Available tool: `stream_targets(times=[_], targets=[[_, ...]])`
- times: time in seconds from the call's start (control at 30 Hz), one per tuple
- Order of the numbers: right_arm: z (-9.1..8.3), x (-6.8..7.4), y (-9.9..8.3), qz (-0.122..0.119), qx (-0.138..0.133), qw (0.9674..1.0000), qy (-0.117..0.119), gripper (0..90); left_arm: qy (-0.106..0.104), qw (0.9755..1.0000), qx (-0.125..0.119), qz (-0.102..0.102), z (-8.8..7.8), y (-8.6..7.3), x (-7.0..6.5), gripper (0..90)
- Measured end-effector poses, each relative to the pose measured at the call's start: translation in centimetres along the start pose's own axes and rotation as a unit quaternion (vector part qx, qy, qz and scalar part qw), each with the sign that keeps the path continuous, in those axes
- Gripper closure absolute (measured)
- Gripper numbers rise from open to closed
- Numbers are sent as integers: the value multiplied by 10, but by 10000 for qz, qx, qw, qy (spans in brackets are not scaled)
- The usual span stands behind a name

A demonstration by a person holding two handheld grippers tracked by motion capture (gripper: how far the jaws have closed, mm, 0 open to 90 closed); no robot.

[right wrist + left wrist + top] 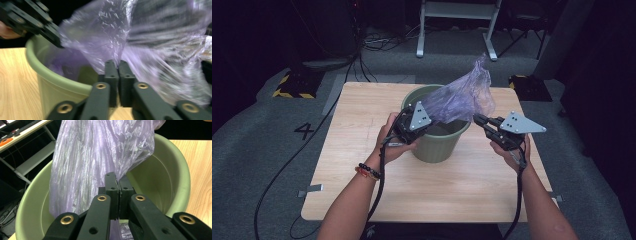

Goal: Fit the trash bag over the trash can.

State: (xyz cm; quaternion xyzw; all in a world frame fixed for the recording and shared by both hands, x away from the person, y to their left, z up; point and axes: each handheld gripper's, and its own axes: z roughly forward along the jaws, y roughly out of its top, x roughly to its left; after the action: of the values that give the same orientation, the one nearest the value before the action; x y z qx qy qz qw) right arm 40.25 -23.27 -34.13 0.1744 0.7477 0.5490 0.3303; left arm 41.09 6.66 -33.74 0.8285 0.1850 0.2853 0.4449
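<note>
Left tongs (117, 178) pinching purple bag (100, 152); right tongs (116, 65) pressed together on bag.

Dim work area with grey carpeted floor

A light wooden table (362, 165) stands on grey carpet (257, 150) marked with a black "4" (305, 131). Black cables (287, 165) trail across the left floor. A white metal frame (457, 20) stands far behind; yellow-black striped blocks (292, 85) sit far left and far right.

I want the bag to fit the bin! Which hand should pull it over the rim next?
Probably the right gripper: it pinches the purple bag at the bin's uncovered near rim. The left gripper holds its edge.
</note>
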Motion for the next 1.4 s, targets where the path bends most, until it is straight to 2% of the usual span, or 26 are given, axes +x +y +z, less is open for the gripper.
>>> stream_targets(times=[0.1,0.2,0.27,0.3,0.33,0.47,0.5,0.57,0.7,0.77,0.83,0.93,1.1,1.23,1.33,1.4], targets=[[-1,5,4,-183,-1,9998,90,900,-38,10000,-13,-40,1,0,1,814],[-1,8,6,-300,7,9995,119,900,-56,9999,-49,-71,0,-1,1,793],[-2,11,8,-330,-1,9993,148,900,-45,9999,-95,-125,-1,0,1,722],[-2,14,10,-378,-17,9991,200,900,-27,9998,-116,-142,-1,0,1,608],[-2,14,10,-378,-17,9991,200,900,17,9997,-138,-205,-2,1,1,608],[-2,21,14,-494,-43,9983,312,900,183,9989,-195,-392,-4,3,0,339],[-2,23,15,-517,-45,9981,341,900,147,9987,-229,-432,-5,4,1,312],[-3,25,16,-554,-41,9978,352,900,74,9988,-256,-401,-7,7,1,315],[-4,24,15,-492,-85,9980,383,900,88,9990,-234,-371,-4,11,-1,317],[-5,27,15,-484,-65,9979,418,900,-11,9983,-396,-428,-6,15,-3,248],[-5,29,15,-504,-60,9978,435,900,-49,9980,-451,-448,-7,17,-5,249],[-5,37,18,-639,-34,9966,521,900,-260,9963,-647,-494,-13,26,-11,249],[-2,49,20,-804,30,9950,599,900,-350,9945,-863,-475,-22,41,-23,238],[2,61,19,-929,56,9934,673,900,-436,9941,-886,-453,-26,51,-32,221],[4,68,18,-1026,90,9923,693,900,-432,9949,-843,-348,-26,54,-37,201],[7,75,17,-1156,141,9907,704,900,-408,9959,-732,-354,-24,55,-41,195]])
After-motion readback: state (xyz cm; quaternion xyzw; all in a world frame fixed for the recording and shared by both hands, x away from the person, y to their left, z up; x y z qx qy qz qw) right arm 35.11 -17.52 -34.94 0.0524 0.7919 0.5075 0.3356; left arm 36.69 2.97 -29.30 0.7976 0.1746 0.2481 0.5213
